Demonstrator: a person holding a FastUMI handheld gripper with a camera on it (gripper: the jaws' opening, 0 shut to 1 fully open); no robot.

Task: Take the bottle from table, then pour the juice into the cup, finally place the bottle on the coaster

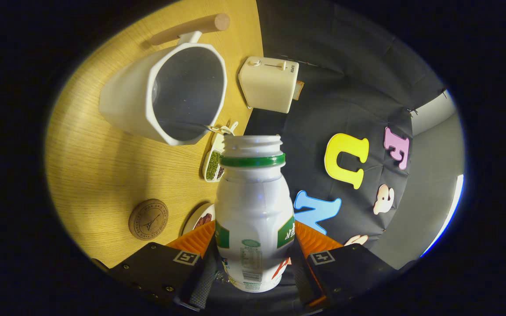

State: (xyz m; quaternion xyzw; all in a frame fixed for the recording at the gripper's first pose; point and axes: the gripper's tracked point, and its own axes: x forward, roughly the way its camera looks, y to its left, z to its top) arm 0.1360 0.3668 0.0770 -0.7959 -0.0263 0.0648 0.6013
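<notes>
Gripper view: my jaws clamp the white bottle (254, 215) on both sides — uncapped, tipped toward the white cup (169, 94) beyond; the coaster (148, 219) lies left on the surface (95, 166).

dim, warm light; soft shadows on table (103, 175); strong fisheye bending at edges.

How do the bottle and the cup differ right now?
The bottle is clamped between the gripper fingers; the cup rests on the table, untouched. The bottle has a narrow threaded neck with a green ring; the cup has a wide angular mouth and a wooden handle. Both are white and open-topped.
</notes>
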